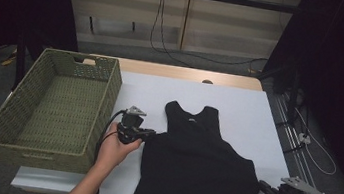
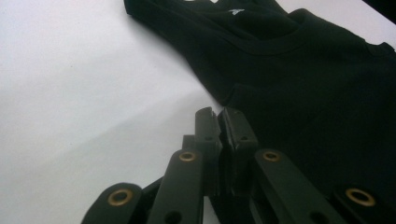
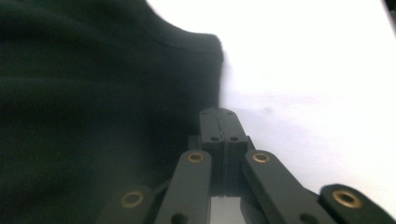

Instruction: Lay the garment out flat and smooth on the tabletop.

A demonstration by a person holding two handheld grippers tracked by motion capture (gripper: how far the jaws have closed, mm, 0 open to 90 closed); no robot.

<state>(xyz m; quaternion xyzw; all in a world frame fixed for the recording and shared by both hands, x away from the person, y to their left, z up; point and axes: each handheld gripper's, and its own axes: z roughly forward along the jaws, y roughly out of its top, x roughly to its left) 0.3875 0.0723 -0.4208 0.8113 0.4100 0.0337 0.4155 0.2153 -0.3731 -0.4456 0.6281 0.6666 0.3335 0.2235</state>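
Note:
A black tank top [image 1: 196,166] lies flat on the white table cover [image 1: 248,112], with its neck toward the far side. My left gripper [image 1: 152,134] lies level at the shirt's left edge, just below the armhole. In the left gripper view its jaws [image 2: 222,113] are shut on the edge of the dark cloth [image 2: 303,79]. My right gripper [image 1: 262,184] rests at the shirt's right edge near the front of the table. Its jaws [image 3: 218,112] are pressed shut right at the cloth's border [image 3: 93,116], and I cannot make out any fabric between them.
A green woven basket [image 1: 103,113] stands empty on the left, close to my left hand. Bare white cover stretches beyond the shirt's neck and to its right. A metal rail [image 1: 302,164] runs along the table's right edge, and cables lie on the floor behind the table.

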